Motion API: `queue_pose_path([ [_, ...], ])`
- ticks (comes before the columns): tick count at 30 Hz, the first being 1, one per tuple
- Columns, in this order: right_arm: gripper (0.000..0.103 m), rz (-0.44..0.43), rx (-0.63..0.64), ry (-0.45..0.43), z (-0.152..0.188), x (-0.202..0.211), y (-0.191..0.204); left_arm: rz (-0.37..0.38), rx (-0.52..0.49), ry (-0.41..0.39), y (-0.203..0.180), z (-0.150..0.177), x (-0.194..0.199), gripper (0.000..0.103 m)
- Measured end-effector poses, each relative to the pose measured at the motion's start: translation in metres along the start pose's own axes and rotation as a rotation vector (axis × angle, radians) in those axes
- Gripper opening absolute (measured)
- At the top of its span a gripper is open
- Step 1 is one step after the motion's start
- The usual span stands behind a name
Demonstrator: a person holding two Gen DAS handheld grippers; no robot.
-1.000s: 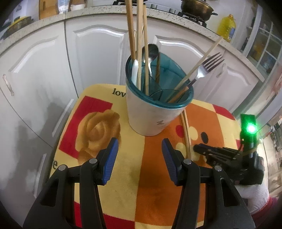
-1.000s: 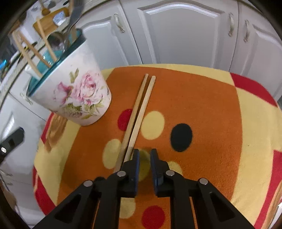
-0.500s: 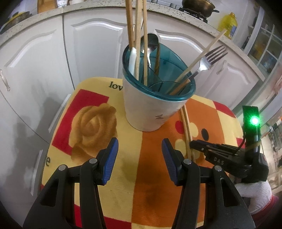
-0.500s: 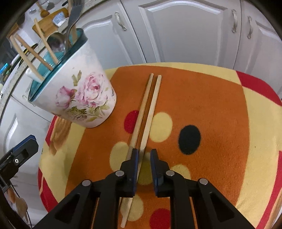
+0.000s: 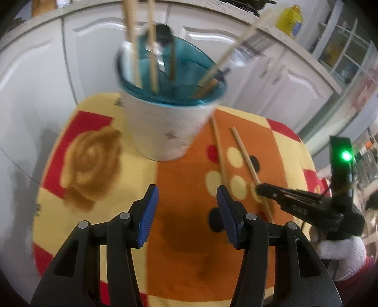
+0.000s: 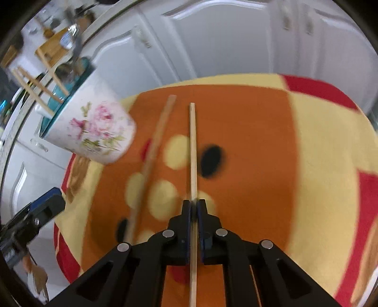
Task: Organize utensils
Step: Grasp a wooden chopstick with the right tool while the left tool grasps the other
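A white floral cup (image 5: 165,132) with a teal rim stands on the patterned cloth (image 5: 184,236), holding several chopsticks and metal cutlery. My left gripper (image 5: 186,212) hangs open in front of it, nothing between its blue pads. To the right, my right gripper (image 6: 193,205) is closing its jaws, and the pads press on one wooden chopstick (image 6: 192,146), which runs straight ahead along the fingers. The second chopstick (image 6: 153,155) lies loose on the cloth, just left of the held one. In the left wrist view the right gripper (image 5: 258,190) pinches the chopstick (image 5: 245,155) near its near end.
White cabinet doors (image 6: 236,42) stand close behind the small covered table. The cloth's edges drop off on all sides. A yellow oil bottle (image 5: 289,20) sits on the counter at the back. A white-gloved hand (image 5: 337,255) holds the right gripper.
The right gripper closed on one chopstick and pulled it away from its twin, to the right. The left gripper moved in and lower towards the cloth, staying open.
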State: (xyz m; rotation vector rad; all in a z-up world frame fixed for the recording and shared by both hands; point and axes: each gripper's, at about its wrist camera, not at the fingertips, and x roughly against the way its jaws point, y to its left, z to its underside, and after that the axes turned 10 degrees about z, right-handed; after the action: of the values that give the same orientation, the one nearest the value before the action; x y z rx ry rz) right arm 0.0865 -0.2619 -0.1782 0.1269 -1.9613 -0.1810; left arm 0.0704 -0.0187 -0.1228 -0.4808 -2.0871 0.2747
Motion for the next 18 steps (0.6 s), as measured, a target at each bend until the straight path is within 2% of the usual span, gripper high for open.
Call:
queue_pose_path([
  [4,0.005,-0.016,-0.054,0.018,0.023,0.014,-0.026,0.049,-0.015,0.048,-0.020,0.002,-0.029,0.050],
  [9,0.005,-0.057,-0.104,0.020,0.035,0.018,-0.034,0.041,-0.044,0.124,-0.036,0.003,-0.070,0.050],
  [10,0.005,-0.065,-0.111,0.020,0.036,0.017,-0.039,0.044,-0.045,0.146,-0.036,0.005,-0.078,0.042],
  [11,0.005,-0.074,-0.118,0.021,0.037,0.017,-0.043,0.051,-0.048,0.154,-0.036,0.007,-0.083,0.026],
  [12,0.005,-0.080,-0.122,0.021,0.037,0.018,-0.046,0.033,-0.070,0.131,-0.037,0.008,-0.082,0.017],
  [13,0.005,-0.086,-0.124,0.024,0.037,0.019,-0.047,0.030,-0.082,0.146,-0.036,0.009,-0.084,0.007],
  [16,0.005,-0.098,-0.105,0.044,0.044,0.022,-0.045,0.094,-0.065,0.190,-0.029,0.012,-0.079,0.006],
  [18,0.005,-0.101,-0.081,0.062,0.053,0.026,-0.042,0.109,-0.102,0.217,-0.027,0.020,-0.069,0.006],
])
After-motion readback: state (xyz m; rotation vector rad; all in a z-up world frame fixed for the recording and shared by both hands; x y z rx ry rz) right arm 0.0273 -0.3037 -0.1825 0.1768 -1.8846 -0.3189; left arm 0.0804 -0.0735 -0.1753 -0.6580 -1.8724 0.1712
